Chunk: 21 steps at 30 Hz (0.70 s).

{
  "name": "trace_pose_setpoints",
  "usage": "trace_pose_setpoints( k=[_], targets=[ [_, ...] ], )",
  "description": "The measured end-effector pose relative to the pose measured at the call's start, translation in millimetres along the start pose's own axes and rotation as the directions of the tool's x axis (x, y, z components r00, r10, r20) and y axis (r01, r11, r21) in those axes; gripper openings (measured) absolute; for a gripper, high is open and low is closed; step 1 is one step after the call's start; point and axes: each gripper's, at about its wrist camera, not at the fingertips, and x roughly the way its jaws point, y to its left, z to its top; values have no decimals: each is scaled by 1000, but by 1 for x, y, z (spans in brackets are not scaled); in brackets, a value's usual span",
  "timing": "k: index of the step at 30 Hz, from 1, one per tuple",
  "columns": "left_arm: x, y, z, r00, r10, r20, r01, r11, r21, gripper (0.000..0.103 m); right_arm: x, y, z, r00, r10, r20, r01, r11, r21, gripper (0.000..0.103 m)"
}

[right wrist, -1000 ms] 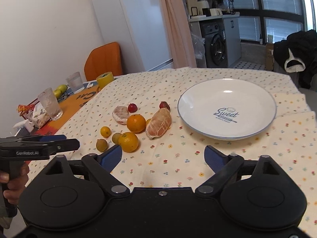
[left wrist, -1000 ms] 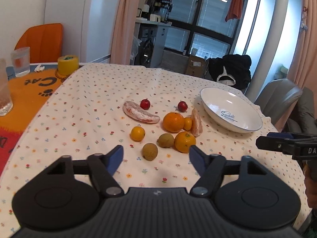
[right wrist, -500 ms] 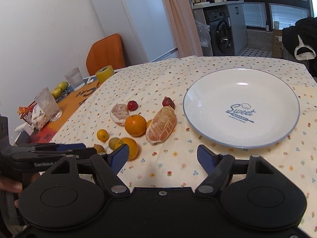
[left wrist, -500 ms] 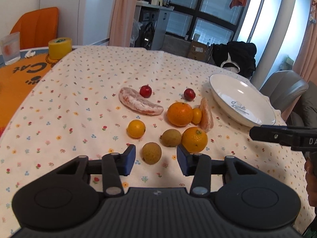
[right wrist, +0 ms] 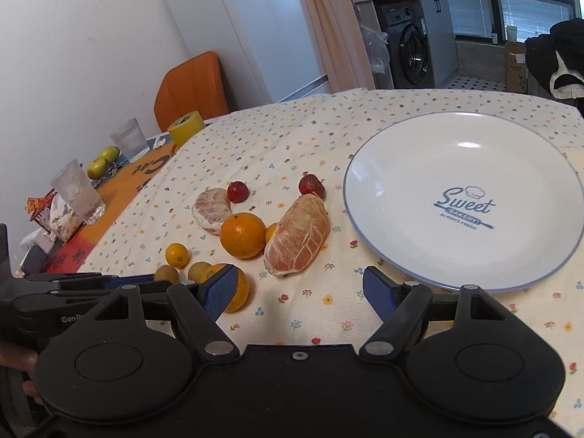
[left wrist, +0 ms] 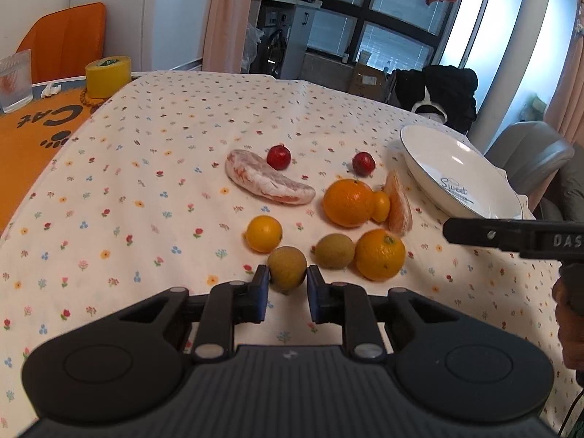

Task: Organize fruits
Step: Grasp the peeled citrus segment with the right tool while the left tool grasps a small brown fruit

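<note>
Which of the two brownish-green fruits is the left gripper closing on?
The nearer brownish fruit, between the left gripper fingers; the other brownish fruit touches the front orange.

left gripper: matte black body, ribbed top, round side discs
fingers: blue pads, silver pivot screws
right gripper: same black build, blue ribbed pads, white "DAS" lettering

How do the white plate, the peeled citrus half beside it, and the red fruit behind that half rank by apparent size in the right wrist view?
1. White plate, by far the largest.
2. Peeled citrus half.
3. Red fruit, the smallest.
</note>
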Motion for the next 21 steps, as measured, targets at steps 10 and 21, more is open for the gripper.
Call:
trace_pose_setpoints(
  k=[10,21],
  targets=[
    [-1,16,7,1000,16,19,-15,999,-39,20,24,6,8,1000,-4,-21,4,1000,12,64],
    [-4,29,8,999,22,31,-20,998,-62,20,44,21,9,997,-69,-23,69,998,-5,40]
  ],
)
